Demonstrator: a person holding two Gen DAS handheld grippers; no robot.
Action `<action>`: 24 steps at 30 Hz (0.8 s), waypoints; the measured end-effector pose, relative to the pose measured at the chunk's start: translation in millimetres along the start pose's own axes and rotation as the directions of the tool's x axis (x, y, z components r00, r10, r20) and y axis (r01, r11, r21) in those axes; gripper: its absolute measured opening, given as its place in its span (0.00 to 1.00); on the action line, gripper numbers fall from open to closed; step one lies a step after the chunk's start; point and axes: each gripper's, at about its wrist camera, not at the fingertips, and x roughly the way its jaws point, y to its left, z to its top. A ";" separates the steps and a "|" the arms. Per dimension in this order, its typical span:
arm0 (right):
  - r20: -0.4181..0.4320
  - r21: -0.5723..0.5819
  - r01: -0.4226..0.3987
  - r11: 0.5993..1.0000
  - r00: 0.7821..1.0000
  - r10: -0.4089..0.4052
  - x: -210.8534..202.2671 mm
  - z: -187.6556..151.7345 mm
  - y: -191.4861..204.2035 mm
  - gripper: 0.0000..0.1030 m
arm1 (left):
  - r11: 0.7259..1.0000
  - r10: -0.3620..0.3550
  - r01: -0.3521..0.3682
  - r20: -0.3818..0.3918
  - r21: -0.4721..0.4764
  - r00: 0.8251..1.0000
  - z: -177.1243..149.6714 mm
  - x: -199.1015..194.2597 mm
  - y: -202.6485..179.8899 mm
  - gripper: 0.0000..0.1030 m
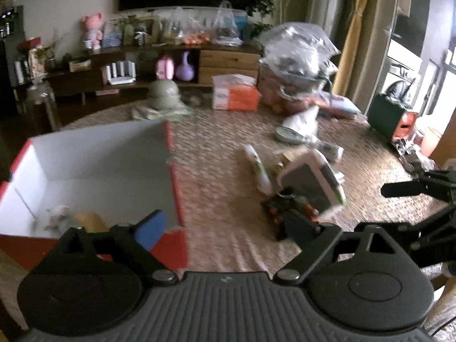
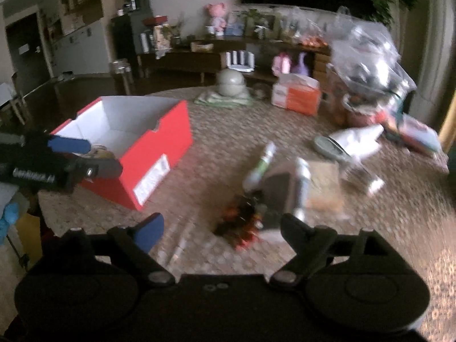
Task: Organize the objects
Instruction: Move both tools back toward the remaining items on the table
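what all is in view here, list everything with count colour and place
box: 1, red outside, white inside, open, left on the table
table: 1, round, pebble-pattern cover
tubes: 2, white and green, middle of the table
dark packet: 1, black with orange, in front of the tubes
tissue box: 1, orange and white, far side
helmet: 1, grey-green, far side, on a cloth
plastic bag: 1, clear, stuffed, far right
left gripper: 1, black, fingers apart, empty
right gripper: 1, black, fingers apart, empty
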 end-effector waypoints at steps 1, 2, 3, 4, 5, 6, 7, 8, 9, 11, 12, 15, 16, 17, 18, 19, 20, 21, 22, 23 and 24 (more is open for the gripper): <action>-0.001 0.012 0.006 1.000 1.000 -0.006 -0.8 -3.2 -5.6 0.86 | 1.000 -0.011 0.011 -0.010 0.003 1.000 -2.6 4.4 -4.9 0.92; -0.002 0.024 0.010 1.000 1.000 -0.010 -1.7 -6.4 -11.3 0.86 | 1.000 -0.022 0.022 -0.021 0.004 1.000 -5.1 9.0 -10.0 0.92; -0.003 0.033 0.016 0.999 1.000 -0.016 -2.6 -8.9 -15.9 0.86 | 1.000 -0.030 0.030 -0.028 0.002 0.999 -7.6 13.2 -14.3 0.92; -0.002 0.038 0.022 0.999 1.000 -0.022 -3.1 -11.5 -20.7 0.86 | 0.999 -0.035 0.035 -0.032 0.001 0.999 -9.9 17.3 -17.7 0.93; -0.002 0.038 0.029 0.999 1.000 -0.029 -3.1 -14.1 -25.4 0.86 | 0.999 -0.035 0.035 -0.036 0.003 0.999 -11.9 22.2 -21.9 0.97; -0.001 0.036 0.036 0.999 0.999 -0.036 -4.3 -17.4 -30.0 0.86 | 0.999 -0.031 0.031 -0.039 0.007 0.999 -13.7 27.9 -26.7 1.00; 0.000 0.035 0.046 0.998 0.999 -0.046 -5.0 -19.4 -33.7 0.86 | 1.000 -0.027 0.028 -0.037 0.012 0.999 -15.5 32.3 -31.2 1.00; 0.000 0.034 0.055 0.998 0.999 -0.055 -4.5 -20.7 -37.2 0.86 | 1.000 -0.024 0.025 -0.036 0.019 0.999 -16.9 37.4 -35.5 1.00; -0.002 0.036 0.060 0.998 0.998 -0.060 -3.7 -22.2 -41.0 0.86 | 0.999 -0.020 0.021 -0.039 0.025 0.999 -17.3 42.4 -39.1 1.00; -0.004 0.043 0.065 0.997 0.998 -0.065 -2.1 -24.5 -47.9 0.86 | 1.000 -0.012 0.013 -0.050 0.024 0.999 -17.6 55.2 -44.8 1.00; -0.004 0.042 0.071 0.997 0.997 -0.071 -1.0 -25.0 -51.3 0.86 | 1.000 -0.011 0.012 -0.054 0.019 0.998 -17.3 60.4 -46.4 1.00; -0.007 0.033 0.094 0.995 0.996 -0.094 5.5 -24.3 -60.7 0.85 | 1.000 0.002 -0.001 -0.067 0.014 0.998 -15.4 80.4 -50.9 1.00; -0.011 0.036 0.101 0.994 0.995 -0.100 9.2 -23.1 -64.6 0.85 | 1.000 0.007 -0.006 -0.075 0.016 0.997 -14.6 86.9 -52.5 1.00; -0.016 0.043 0.102 0.994 0.995 -0.102 12.7 -22.3 -69.2 0.85 | 1.000 0.007 -0.006 -0.082 0.017 0.997 -13.6 93.3 -53.9 1.00; -0.020 0.047 0.104 0.993 0.994 -0.103 15.1 -22.4 -72.4 0.85 | 1.000 0.008 -0.006 -0.088 0.018 0.996 -12.9 99.1 -55.2 1.00; -0.025 0.050 0.108 0.993 0.994 -0.107 18.5 -22.2 -76.2 0.85 | 1.000 0.012 -0.011 -0.094 0.019 0.995 -12.2 104.3 -56.5 1.00; -0.032 0.052 0.112 0.992 0.993 -0.111 22.0 -22.3 -79.8 0.85 | 1.000 0.016 -0.014 -0.102 0.020 0.995 -11.1 109.6 -57.9 1.00; -0.038 0.055 0.112 0.992 0.993 -0.110 25.2 -21.9 -82.7 0.85 | 1.000 0.016 -0.014 -0.110 0.018 0.994 -10.3 114.5 -59.1 1.00; -0.043 0.057 0.110 0.992 0.993 -0.108 28.4 -22.0 -85.2 0.85 | 1.000 0.014 -0.013 -0.117 0.015 0.993 -9.4 119.1 -59.7 1.00; -0.048 0.059 0.109 0.992 0.993 -0.106 31.7 -22.1 -87.5 0.85 | 1.000 0.013 -0.012 -0.126 0.012 0.992 -8.5 123.7 -60.0 1.00; -0.052 0.059 0.108 0.992 0.993 -0.105 34.7 -21.8 -89.0 0.85 | 1.000 0.013 -0.012 -0.133 0.010 0.991 -7.4 127.4 -61.0 1.00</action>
